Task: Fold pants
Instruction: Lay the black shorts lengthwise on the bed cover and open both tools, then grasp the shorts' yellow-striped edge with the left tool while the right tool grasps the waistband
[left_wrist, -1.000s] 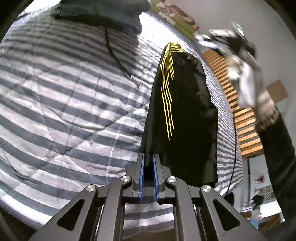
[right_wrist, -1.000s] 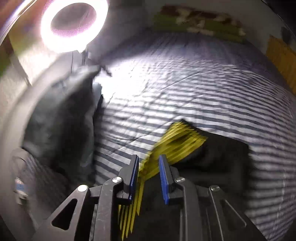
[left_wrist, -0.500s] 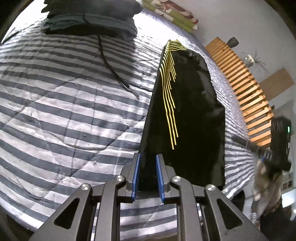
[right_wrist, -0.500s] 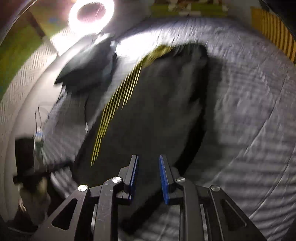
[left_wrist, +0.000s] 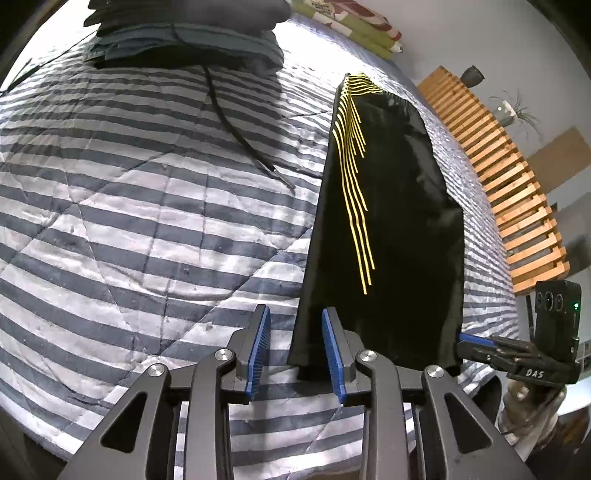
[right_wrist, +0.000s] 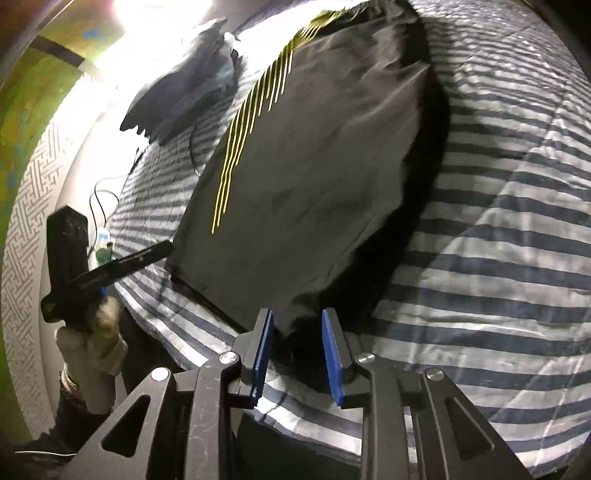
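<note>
Left gripper: bottom centre of the left wrist view, 2 blue-padded fingers apart, jaws opening. The near left corner of the pants lies in the gap; the pads are not pressing it.

Right gripper: bottom centre of the right wrist view, jaws opening, fingers apart. The near right corner of the pants, slightly rumpled, sits in the gap; neither pad visibly presses the cloth. The same gripper shows at lower right of the left wrist view, its tip just beside the pants' right edge.

Hands: a pale gloved hand at lower left of the right wrist view carries the left gripper, its tip at the pants' left corner.

Pants: black, folded lengthwise into 1 long panel, lying flat on the bed from the near edge toward the far end. Centre-right in the left wrist view, upper centre in the right wrist view.

Yellow stripes: thin lines along the pants' left side, fanning out at the far end.

Bedspread: grey and white stripes, quilted, under everything.

Black cord: left of the pants, well apart, running down from the pile.

Clothes pile: folded dark garments, top left, far end of the bed.

Wooden slats: orange, upper right, beyond the bed.

Rolled blanket: green and red patterned, top centre, against the wall.
</note>
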